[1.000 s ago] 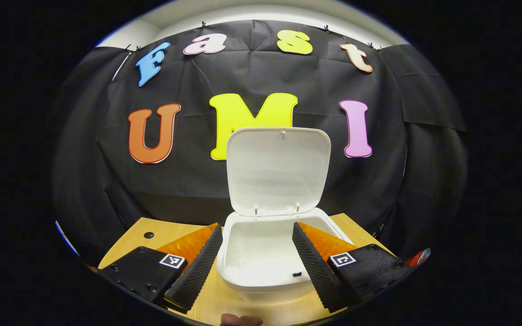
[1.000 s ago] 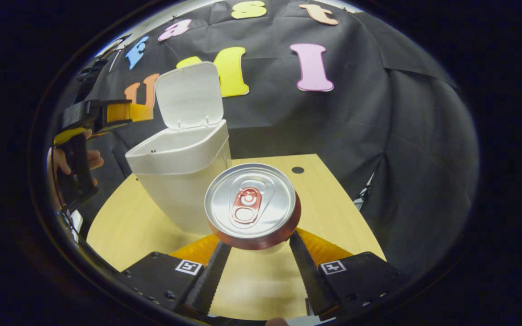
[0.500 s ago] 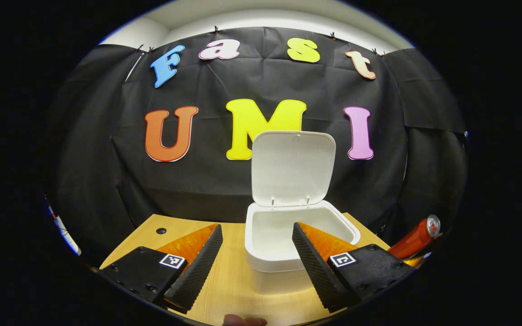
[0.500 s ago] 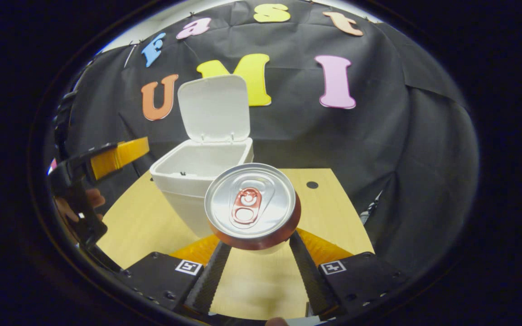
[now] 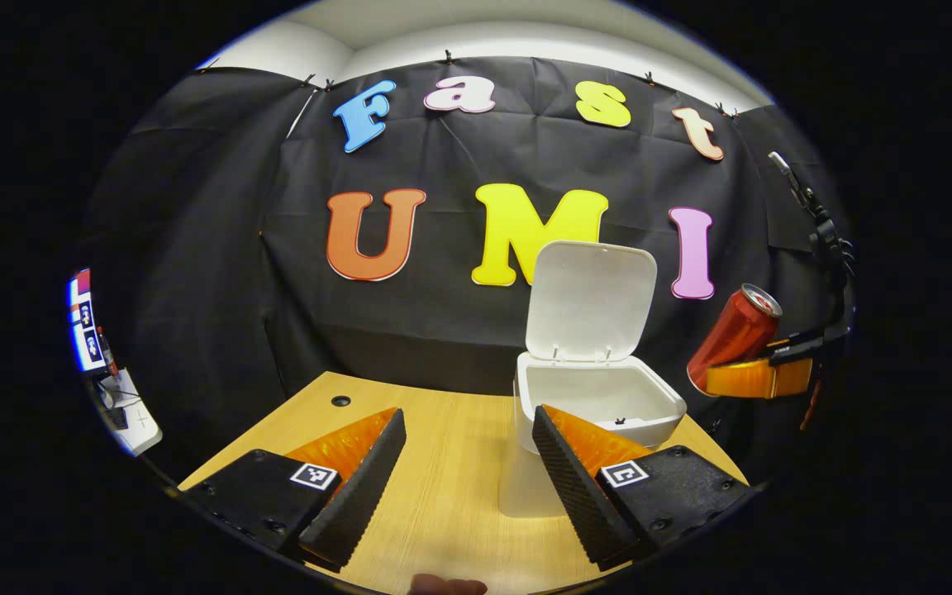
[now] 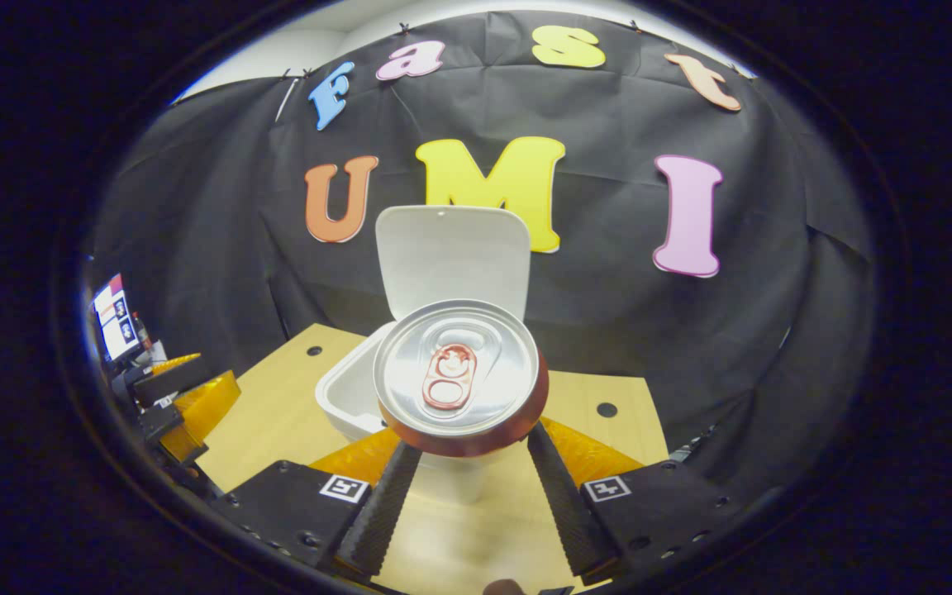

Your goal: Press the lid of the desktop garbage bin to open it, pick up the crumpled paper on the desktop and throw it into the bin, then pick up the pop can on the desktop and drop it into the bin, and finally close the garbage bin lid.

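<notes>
The white bin (image 5: pixel 600 401) stands on the wooden desk with its lid (image 5: pixel 592 299) tipped up and back. My left gripper (image 5: pixel 468 479) is open and holds nothing, drawn back to the bin's left. In the right gripper view my right gripper (image 6: pixel 464 475) is shut on the red pop can (image 6: pixel 459 376), whose silver top faces the camera; the can hangs in the air in front of the open bin (image 6: pixel 352 397) and its lid (image 6: pixel 451 256). The left gripper view shows the same can (image 5: pixel 732 335) tilted, up at the bin's right. The crumpled paper is hidden from me.
The wooden desk (image 5: pixel 435 487) has a round cable hole (image 5: pixel 341 401) at its far left and another (image 6: pixel 606 409) at its far right. The other gripper (image 6: pixel 183 401) is low at the left edge of the right gripper view. A screen (image 5: pixel 83 330) glows at far left.
My left gripper has pulled back and to the left, away from the bin. My right gripper has carried the can up and toward the bin's opening.
</notes>
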Motion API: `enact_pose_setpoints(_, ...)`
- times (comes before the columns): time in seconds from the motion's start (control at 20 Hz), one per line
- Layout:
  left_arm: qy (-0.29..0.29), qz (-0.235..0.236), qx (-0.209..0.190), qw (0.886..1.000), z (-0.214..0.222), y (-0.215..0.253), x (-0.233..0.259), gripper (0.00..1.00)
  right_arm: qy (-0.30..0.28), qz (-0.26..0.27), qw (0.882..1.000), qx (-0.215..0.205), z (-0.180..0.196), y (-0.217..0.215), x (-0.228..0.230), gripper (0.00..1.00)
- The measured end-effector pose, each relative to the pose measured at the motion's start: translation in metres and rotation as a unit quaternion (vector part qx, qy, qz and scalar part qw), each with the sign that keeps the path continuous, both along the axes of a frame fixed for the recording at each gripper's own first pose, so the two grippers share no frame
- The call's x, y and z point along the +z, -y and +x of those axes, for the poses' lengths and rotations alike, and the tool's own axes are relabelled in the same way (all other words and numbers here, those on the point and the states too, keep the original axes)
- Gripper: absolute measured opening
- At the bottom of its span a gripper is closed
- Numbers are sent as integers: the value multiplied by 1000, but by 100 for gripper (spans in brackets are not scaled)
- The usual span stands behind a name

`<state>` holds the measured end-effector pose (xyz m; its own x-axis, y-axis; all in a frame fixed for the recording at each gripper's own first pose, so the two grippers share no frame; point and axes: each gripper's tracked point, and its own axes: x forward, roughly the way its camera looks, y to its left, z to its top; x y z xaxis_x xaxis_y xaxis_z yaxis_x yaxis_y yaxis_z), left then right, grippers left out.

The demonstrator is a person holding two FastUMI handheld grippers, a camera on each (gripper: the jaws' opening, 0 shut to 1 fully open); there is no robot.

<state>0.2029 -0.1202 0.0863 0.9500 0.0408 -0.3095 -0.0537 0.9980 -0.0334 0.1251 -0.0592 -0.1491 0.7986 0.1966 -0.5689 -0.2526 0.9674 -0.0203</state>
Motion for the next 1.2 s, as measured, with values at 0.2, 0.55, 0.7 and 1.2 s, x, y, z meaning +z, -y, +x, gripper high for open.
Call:
enact_pose_setpoints(0.2, 12, 17, 17, 1000, -5, -22, 12, 99, -5, -12, 999, 30, 32, -34, -8, 79)
enact_pose_setpoints(0.55, 17, 40, 57, 997, -14, -56, 23, 99, -34, -10, 999, 27, 61, -64, -34, 79)
enact_pose_setpoints(0.7, 16, 36, 63, 997, -13, -59, 23, 99, -41, -2, 999, 18, 66, -68, -39, 79)
enact_pose_setpoints(1.2, 14, 38, 77, 996, -12, -62, 23, 99, -65, -2, 998, -1, 72, -68, -54, 80)
